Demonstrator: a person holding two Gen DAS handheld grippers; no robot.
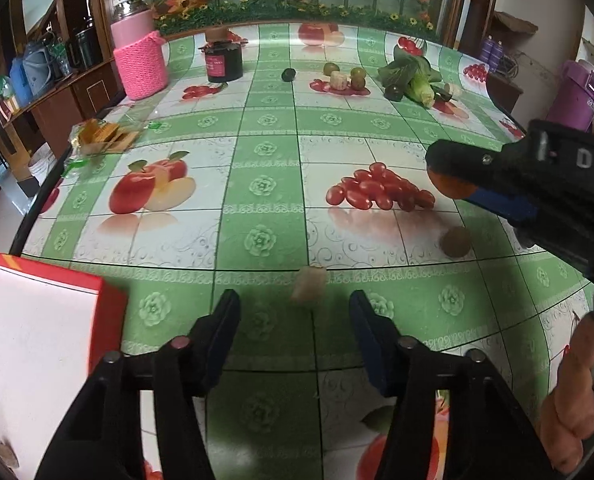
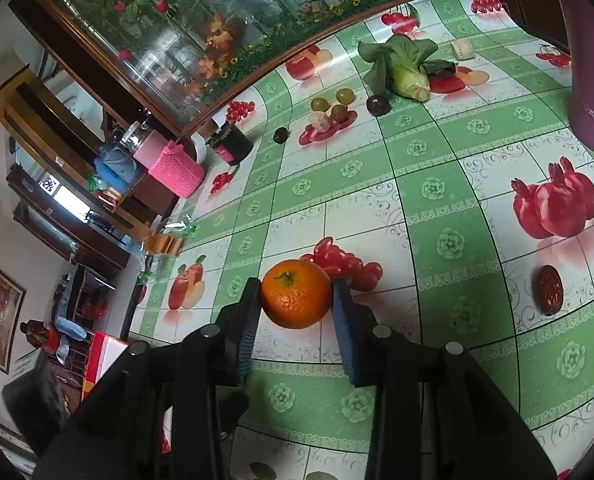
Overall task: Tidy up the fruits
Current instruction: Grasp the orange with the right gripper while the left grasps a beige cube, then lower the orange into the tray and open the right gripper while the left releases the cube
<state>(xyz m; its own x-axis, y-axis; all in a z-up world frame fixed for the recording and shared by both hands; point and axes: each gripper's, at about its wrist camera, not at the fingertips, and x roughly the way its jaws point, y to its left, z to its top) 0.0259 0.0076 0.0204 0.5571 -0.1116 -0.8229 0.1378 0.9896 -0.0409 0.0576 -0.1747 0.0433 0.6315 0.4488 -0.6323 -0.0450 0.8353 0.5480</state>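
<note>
My right gripper (image 2: 296, 294) is shut on an orange (image 2: 296, 294) and holds it above the table; it shows in the left wrist view (image 1: 453, 178) at the right, with the orange (image 1: 451, 187) partly hidden. My left gripper (image 1: 295, 308) is open and empty, just behind a pale blurred piece of fruit (image 1: 307, 283). A brown round fruit (image 1: 456, 242) lies to its right. A red box (image 1: 37, 320) with a white inside sits at the left. Far off lie green fruits (image 2: 345, 96), dark fruits (image 2: 378, 105) and a red date (image 2: 549, 290).
The table has a green-and-white fruit-print cloth (image 1: 265, 184). At the back stand a pink knit-covered jar (image 1: 140, 65), a dark jar (image 1: 224, 62), a leafy cabbage (image 2: 405, 68) and a purple flask (image 2: 589, 80). Wrapped biscuits (image 1: 101, 136) lie at the left edge.
</note>
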